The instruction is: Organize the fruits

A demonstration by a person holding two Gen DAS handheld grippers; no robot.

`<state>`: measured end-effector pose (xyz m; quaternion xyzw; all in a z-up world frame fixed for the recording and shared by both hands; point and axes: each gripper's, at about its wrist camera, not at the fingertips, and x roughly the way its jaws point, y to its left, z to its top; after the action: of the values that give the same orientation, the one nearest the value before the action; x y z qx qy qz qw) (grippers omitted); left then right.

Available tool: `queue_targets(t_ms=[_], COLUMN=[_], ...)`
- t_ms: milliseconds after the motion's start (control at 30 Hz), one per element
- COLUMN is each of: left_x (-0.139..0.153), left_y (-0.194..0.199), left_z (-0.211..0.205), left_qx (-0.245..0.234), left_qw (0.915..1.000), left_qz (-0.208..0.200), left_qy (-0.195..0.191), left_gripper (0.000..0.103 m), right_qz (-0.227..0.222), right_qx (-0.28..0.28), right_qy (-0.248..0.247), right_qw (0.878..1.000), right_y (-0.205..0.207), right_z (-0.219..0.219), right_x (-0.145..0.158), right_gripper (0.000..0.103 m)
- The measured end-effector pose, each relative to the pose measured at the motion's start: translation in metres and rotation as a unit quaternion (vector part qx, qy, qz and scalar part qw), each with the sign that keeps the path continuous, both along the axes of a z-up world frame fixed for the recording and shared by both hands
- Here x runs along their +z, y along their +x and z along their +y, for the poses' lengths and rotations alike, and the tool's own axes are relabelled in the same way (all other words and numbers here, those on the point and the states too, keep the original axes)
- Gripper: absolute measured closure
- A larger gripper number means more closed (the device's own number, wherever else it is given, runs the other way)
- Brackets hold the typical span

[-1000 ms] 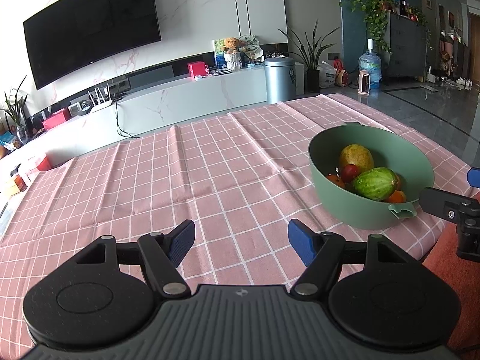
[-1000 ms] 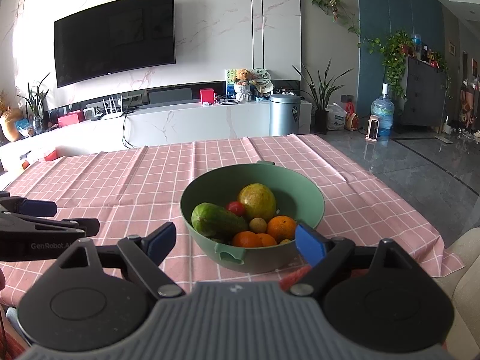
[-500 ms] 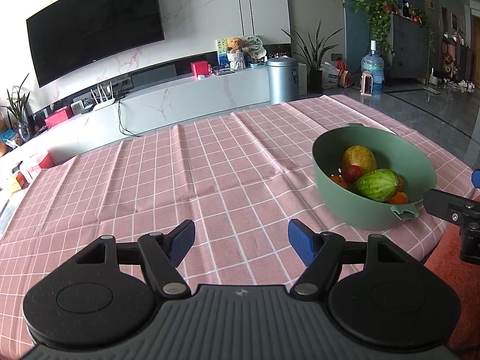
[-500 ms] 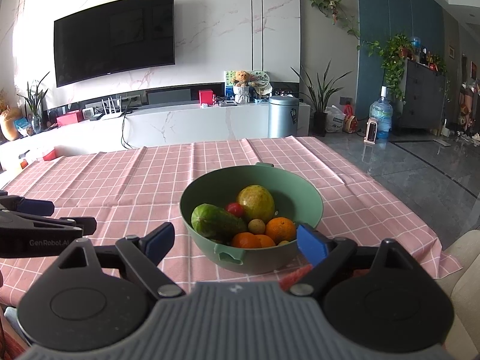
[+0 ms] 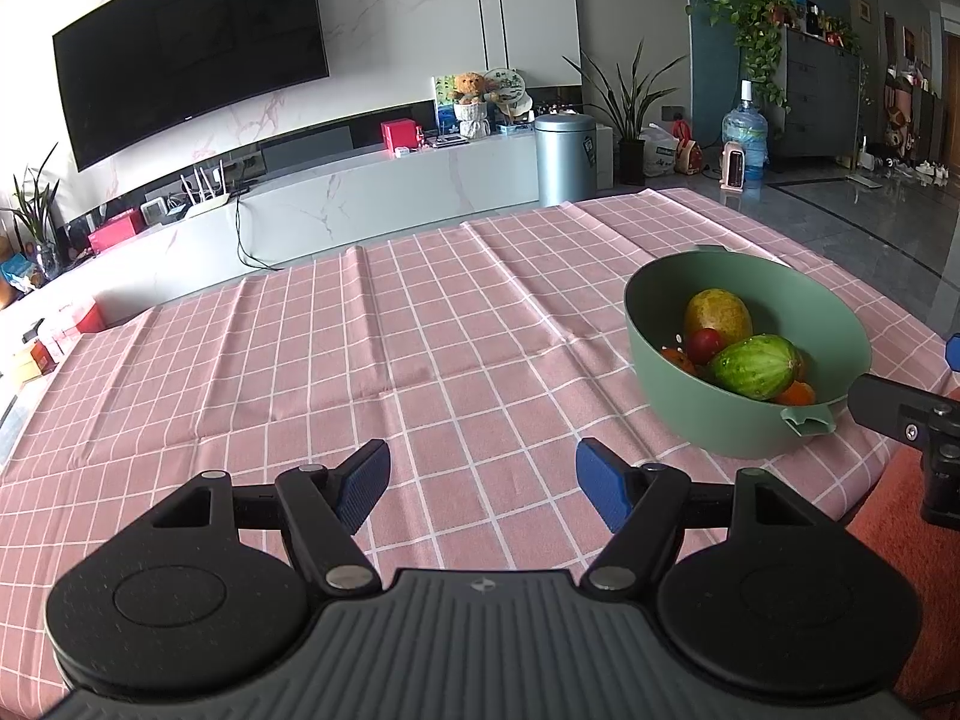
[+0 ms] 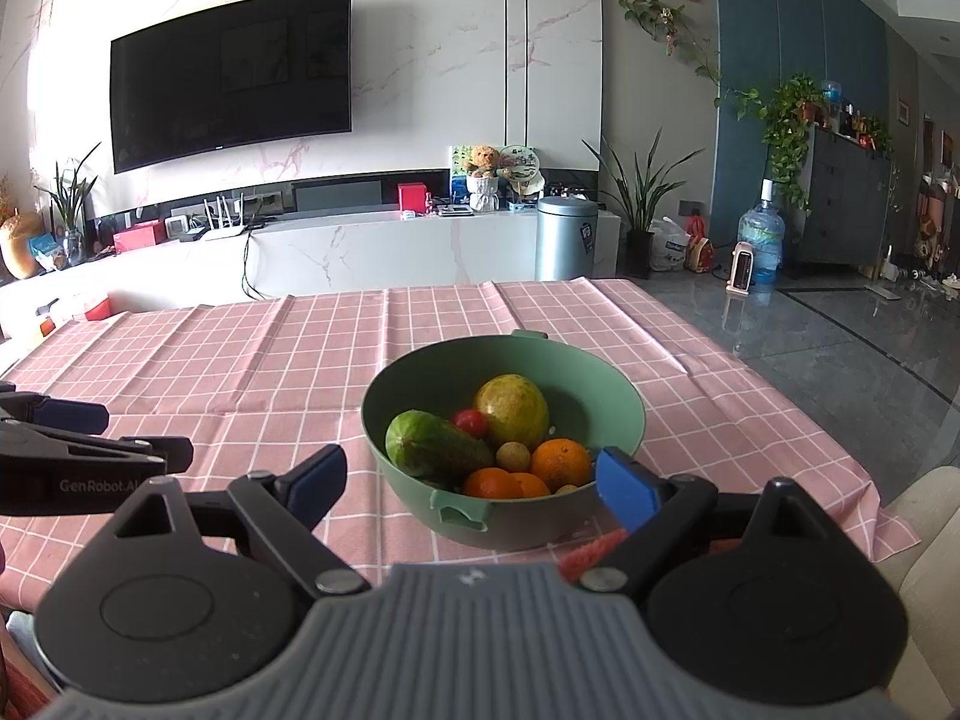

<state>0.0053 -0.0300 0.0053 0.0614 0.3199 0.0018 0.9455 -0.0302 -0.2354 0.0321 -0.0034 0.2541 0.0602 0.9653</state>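
The table's pink checked cloth [image 5: 372, 360] stretches ahead of me. The green bowl [image 6: 618, 420] sits near its right edge, close to the near edge. Inside lie a yellow-green mango [image 6: 511, 411], a green cucumber [image 6: 435, 450], 2 oranges [image 6: 561, 463] and a red tomato [image 6: 470, 420]. My left claw [image 5: 483, 476] is spread apart over bare cloth; my right claw [image 6: 471, 477] gapes, gripping nothing, before the bowl.

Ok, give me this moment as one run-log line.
left gripper: open, empty | right gripper: open, empty, facing bowl | fruit: all in bowl | tablecloth: no fruit out yet
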Motion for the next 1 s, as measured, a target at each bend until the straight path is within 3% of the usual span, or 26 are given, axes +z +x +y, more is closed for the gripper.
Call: queue_targets(t_ms=[1000], left_x=[-0.0018], left_y=[-0.0011], left_z=[-0.0015], left_qx=[0.006], left_qw=[1.0000], left_qz=[0.003], left_qy=[-0.002], left_gripper=[0.020], right_qz=[-0.001], right_qx=[0.000], right_qy=[-0.003], right_qw=[1.000], right_y=[-0.0025], right_z=[0.0020], right_x=[0.0009], right_gripper=[0.015])
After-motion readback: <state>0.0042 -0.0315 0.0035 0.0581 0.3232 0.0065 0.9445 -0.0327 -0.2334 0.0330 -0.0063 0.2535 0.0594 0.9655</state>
